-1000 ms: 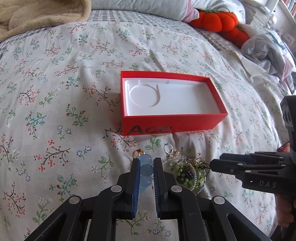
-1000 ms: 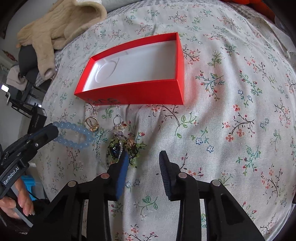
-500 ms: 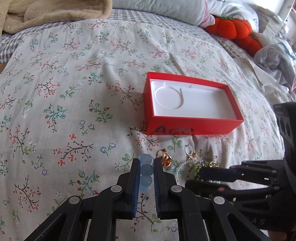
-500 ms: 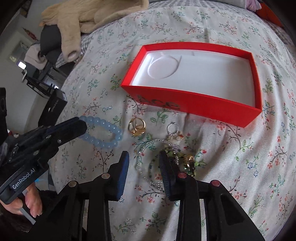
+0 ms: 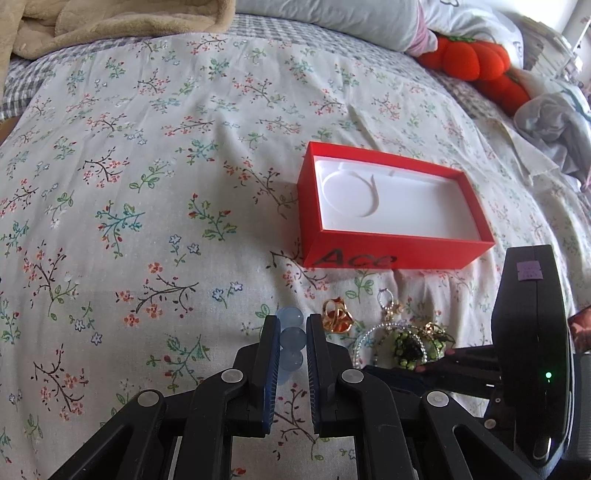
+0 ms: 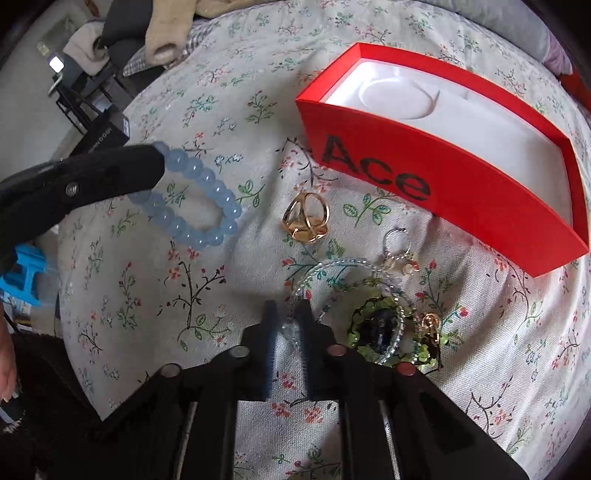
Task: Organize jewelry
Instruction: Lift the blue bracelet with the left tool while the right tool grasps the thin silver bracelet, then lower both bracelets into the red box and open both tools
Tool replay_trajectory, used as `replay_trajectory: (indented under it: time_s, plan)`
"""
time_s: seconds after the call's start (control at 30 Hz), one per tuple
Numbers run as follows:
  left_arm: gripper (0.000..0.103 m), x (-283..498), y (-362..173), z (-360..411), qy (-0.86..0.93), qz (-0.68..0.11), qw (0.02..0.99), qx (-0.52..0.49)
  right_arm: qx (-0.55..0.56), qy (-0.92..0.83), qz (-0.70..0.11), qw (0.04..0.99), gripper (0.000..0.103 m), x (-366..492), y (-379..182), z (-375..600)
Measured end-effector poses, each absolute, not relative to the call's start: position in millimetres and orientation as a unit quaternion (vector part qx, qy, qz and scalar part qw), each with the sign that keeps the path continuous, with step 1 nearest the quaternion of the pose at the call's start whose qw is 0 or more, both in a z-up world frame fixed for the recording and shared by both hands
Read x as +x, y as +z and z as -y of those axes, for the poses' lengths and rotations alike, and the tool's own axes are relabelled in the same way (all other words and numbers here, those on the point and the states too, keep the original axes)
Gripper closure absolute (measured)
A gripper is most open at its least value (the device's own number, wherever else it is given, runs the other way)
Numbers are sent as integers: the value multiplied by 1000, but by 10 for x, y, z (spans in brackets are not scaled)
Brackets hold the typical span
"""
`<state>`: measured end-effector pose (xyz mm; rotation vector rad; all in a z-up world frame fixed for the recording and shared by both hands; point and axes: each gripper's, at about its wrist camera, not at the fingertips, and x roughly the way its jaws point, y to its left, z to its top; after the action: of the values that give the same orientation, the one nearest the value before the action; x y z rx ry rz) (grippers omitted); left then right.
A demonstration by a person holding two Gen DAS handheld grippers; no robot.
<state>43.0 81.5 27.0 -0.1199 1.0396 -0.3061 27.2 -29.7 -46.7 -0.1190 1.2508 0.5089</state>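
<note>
My left gripper (image 5: 291,325) is shut on a pale blue bead bracelet (image 5: 291,338), whose loop (image 6: 199,206) hangs from its tip (image 6: 159,162) just over the floral bedspread. My right gripper (image 6: 288,310) points down at the jewelry pile, and its jaws are closing on the clear bead bracelet (image 6: 332,266), with a bead pinched between the pads. Beside it lie a green beaded piece (image 6: 376,325), a gold ring (image 6: 306,218) and a hoop earring (image 6: 397,240). The open red box (image 5: 388,254) with a white insert lies just beyond the pile.
A beige blanket (image 5: 110,22) and a pillow (image 5: 332,18) lie at the far side of the bed. An orange plush pumpkin (image 5: 472,59) and crumpled cloth (image 5: 554,118) are at the right. The bed's edge drops off at the left (image 6: 110,122) of the right wrist view.
My right gripper has swung left and down over the pile and its jaws have narrowed onto the clear beads. The left gripper has kept its hold on the blue bracelet and barely moved.
</note>
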Motion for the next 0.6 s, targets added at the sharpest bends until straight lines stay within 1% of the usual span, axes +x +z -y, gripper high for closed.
replay_trajectory:
  time_s: [0.13,0.33,0.6]
  plan:
    - [94,433,319,-808,-148,-488,858,-62,-44,244,-572,782,94,245,-356,333]
    - [94,446,448,-747,-160,-474,864,-67,-4,245,-550,799,94,258,-18,546]
    - [94,520,677,-624,-178,-444,875,-79,44,219,-497,839,94,336,495,985]
